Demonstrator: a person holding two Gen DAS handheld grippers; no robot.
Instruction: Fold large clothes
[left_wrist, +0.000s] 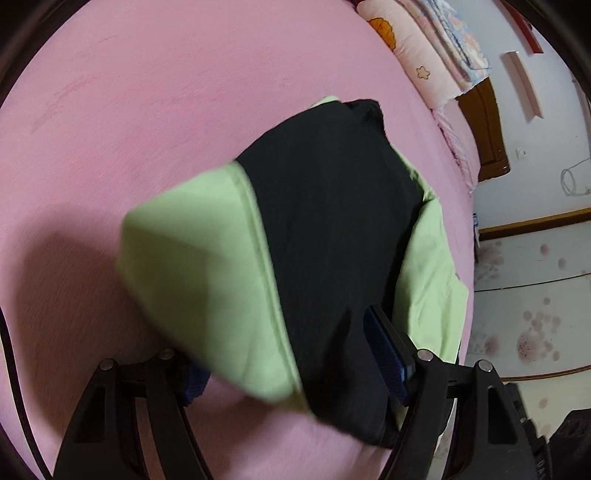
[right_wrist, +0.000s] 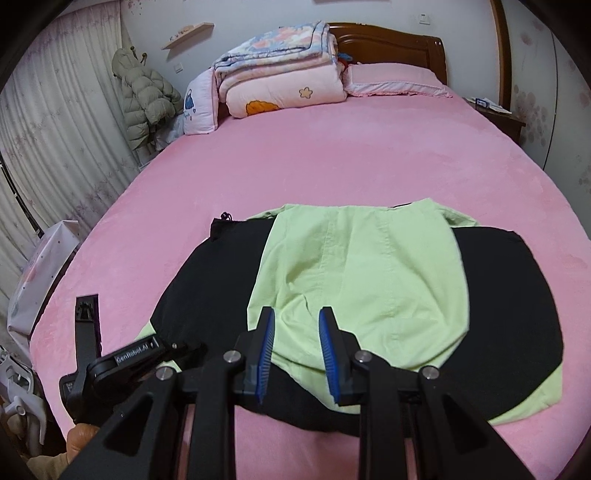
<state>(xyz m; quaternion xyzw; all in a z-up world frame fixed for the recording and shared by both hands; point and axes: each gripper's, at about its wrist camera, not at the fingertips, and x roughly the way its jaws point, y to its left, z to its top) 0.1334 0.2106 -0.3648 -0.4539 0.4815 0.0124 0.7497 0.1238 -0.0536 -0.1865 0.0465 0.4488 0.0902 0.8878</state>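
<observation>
A large black and light-green garment (right_wrist: 354, 280) lies on the pink bed (right_wrist: 332, 162), with a green panel folded over its black middle. My right gripper (right_wrist: 297, 325) is open and empty, its blue pads just above the green panel's near edge. In the left wrist view the garment (left_wrist: 314, 236) fills the middle, blurred, and a green and black fold drapes between the fingers of my left gripper (left_wrist: 288, 358). Its jaws stand wide apart, the left pad mostly hidden by cloth. The left gripper's body also shows in the right wrist view (right_wrist: 122, 358) at the garment's left corner.
Folded quilts (right_wrist: 280, 70) and a pink pillow (right_wrist: 395, 79) are stacked at the wooden headboard (right_wrist: 391, 40). A nightstand (right_wrist: 498, 114) stands at the right, a hanging padded coat (right_wrist: 147, 96) and curtains at the left. The bed's edge and tiled floor (left_wrist: 528, 295) show right in the left wrist view.
</observation>
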